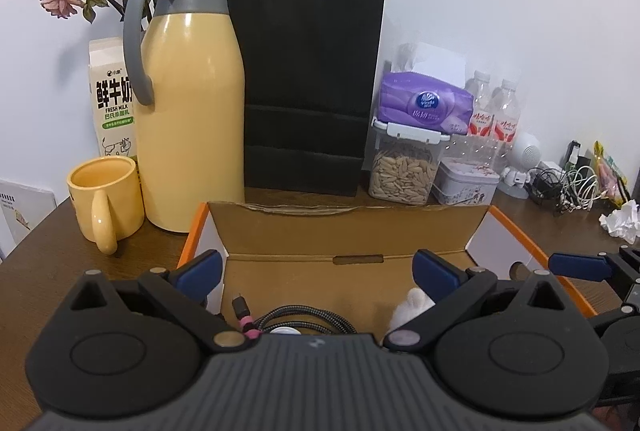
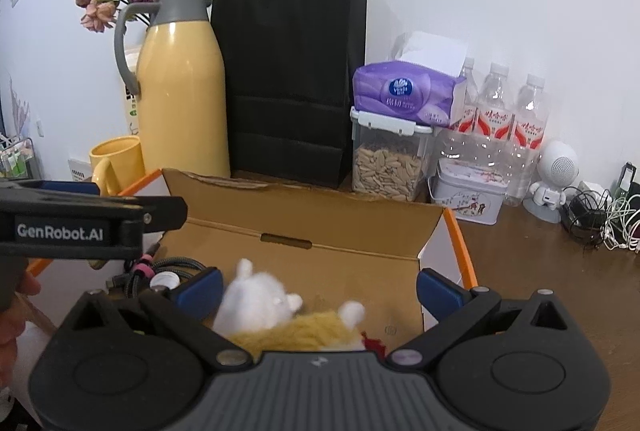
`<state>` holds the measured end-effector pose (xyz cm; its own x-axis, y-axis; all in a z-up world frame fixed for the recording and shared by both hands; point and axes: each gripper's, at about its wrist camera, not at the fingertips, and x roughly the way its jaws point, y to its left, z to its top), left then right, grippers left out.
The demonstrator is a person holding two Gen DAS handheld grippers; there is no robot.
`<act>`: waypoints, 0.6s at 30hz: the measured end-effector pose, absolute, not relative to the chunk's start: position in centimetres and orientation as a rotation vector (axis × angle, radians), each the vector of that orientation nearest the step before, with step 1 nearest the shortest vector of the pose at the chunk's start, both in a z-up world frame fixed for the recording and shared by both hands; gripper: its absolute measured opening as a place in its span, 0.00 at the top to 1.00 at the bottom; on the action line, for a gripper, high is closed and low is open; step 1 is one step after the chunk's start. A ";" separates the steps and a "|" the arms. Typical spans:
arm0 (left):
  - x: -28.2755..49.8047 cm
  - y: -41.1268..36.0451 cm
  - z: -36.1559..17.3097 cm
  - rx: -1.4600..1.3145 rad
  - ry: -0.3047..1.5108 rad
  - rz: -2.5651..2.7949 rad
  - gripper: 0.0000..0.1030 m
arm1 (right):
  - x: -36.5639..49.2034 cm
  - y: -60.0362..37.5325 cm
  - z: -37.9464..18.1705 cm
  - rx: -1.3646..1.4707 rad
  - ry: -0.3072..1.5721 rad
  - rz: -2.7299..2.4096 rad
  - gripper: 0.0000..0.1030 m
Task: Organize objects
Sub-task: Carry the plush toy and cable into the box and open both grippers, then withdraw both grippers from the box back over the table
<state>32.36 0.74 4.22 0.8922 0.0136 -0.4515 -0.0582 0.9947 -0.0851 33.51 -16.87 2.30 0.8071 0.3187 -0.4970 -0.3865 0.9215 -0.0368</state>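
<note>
Behind the open cardboard box [image 1: 348, 231], the yellow jug [image 1: 192, 103], black paper bag [image 1: 306, 83] and seed jar [image 1: 404, 167] wall off the table [image 1: 48, 263], leaving the box's top free.

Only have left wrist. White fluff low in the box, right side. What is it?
Observer: A plush toy with a white head and yellow body, lying in the box.
Operator: Held?
Observer: No. The right claw is open. The toy lies between its fingers, and the pads don't look pressed on it.
Operator: Back right, I count two. Correct?
Observer: Three bottles, standing behind the tin.
</note>
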 end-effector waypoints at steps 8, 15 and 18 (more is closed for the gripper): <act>29.5 0.5 6.3 -0.085 0.421 -0.004 0.00 | 31.2 -17.4 4.8 -0.148 0.429 0.378 0.00; 25.9 0.4 8.1 -0.080 0.376 -0.026 0.00 | 27.8 -18.7 7.1 -0.140 0.375 0.373 0.00; 24.3 0.4 8.5 -0.070 0.366 -0.035 0.00 | 25.9 -19.1 7.6 -0.148 0.357 0.375 0.00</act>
